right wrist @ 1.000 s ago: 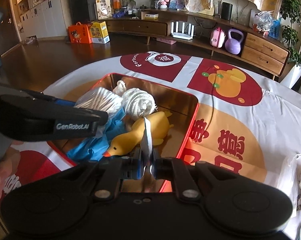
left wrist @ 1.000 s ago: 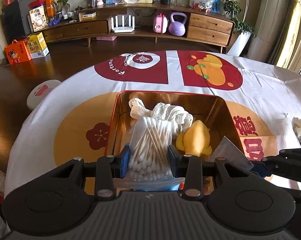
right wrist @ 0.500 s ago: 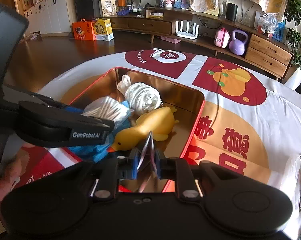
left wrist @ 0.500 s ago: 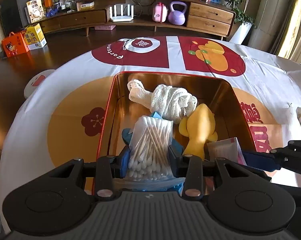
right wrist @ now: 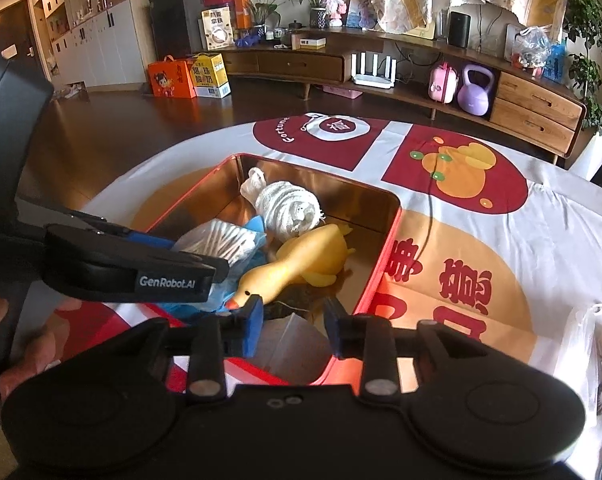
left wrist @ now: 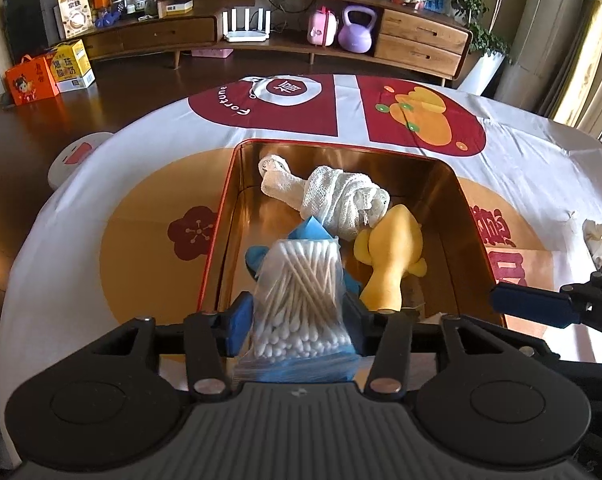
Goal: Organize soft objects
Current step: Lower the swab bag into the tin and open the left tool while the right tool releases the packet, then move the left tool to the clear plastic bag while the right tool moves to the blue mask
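Downward, both grippers over tin (left wrist: 229,216)

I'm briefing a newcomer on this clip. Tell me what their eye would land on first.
First, the red-rimmed gold tin in the middle of the patterned tablecloth, holding a yellow rubber duck and a white gauze bundle. Then the bag of cotton swabs between the opening jaws of the left gripper, at the tin's near edge.
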Demonstrator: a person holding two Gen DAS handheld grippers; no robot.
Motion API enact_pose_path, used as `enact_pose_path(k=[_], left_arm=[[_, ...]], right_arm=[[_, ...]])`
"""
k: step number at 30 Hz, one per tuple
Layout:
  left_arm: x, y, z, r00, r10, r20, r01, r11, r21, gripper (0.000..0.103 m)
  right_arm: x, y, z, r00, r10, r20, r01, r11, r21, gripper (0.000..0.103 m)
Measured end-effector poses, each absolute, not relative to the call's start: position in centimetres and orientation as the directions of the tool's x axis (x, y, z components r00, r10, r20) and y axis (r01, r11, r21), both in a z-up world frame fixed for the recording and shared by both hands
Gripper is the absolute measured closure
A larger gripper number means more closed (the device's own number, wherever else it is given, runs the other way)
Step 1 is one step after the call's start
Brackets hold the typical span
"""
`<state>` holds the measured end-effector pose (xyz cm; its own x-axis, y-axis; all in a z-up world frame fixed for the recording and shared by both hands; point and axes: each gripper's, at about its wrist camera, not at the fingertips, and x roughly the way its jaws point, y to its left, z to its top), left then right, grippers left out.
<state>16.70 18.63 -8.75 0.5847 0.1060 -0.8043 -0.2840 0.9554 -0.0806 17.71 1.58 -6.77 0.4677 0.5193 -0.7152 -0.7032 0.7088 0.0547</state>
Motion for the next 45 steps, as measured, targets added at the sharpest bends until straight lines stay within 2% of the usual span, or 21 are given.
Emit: enact_pose_path(k=[2,8,11,19,21,31,34,39,43,45], left_arm=[[16.4,18.8,-8.5,0.592,0.107,-0.799,-0.289,0.954,-0.086,0.046],[15.6,18.9,-7.6,0.608,0.113,-0.786,-0.301,0.949,-0.097,0.043],[15.1,18.8,-7.1,0.617,0.122,-0.778,-0.31,0.946,-0.097,0.036],[13.6,18.0,-5.1,0.652,0.125,-0.748,-0.303,0.947,-0.106,0.036],[13.2,17.6,-4.6,0.661,0.125,-0.74,-0.296,0.949,-0.104,0.036],[11.7,15.1,-2.3,0.71,0.103,-0.697,-0.256,0.959,-0.12,0.036],[11.6,13.8,-1.9,0.722,0.091,-0.685,-0.235,0.965,-0.12,0.028],[11.7,11.3,-1.3,0.74,0.057,-0.67,-0.191,0.973,-0.127,0.027],[11.9,9.3,-1.1,0.753,0.038,-0.657,-0.164,0.978,-0.132,0.019],[12.2,8.4,-1.1,0.757,0.025,-0.653,-0.151,0.979,-0.137,0.019]], right_arm=[[17.5,1.3,-6.6,0.472,0.522,-0.71,-0.702,0.71,0.055,0.066],[17.1,0.3,-5.5,0.483,0.54,-0.69,-0.7,0.711,0.067,0.055],[16.8,-0.3,-5.0,0.484,0.55,-0.68,-0.7,0.71,0.076,0.05],[15.8,-2.3,-3.4,0.498,0.577,-0.647,-0.701,0.707,0.091,0.036],[15.6,-3.1,-3.0,0.506,0.583,-0.636,-0.696,0.711,0.098,0.029],[14.2,-7.7,-0.6,0.545,0.602,-0.583,-0.664,0.735,0.138,0.016],[14.0,-9.2,-0.2,0.557,0.601,-0.573,-0.647,0.747,0.154,0.011],[13.7,-12.2,0.3,0.591,0.591,-0.549,-0.616,0.77,0.166,0.004],[13.7,-15.0,0.2,0.62,0.568,-0.541,-0.59,0.792,0.154,0.001],[13.7,-16.2,0.0,0.634,0.554,-0.54,-0.575,0.804,0.15,0.0]])
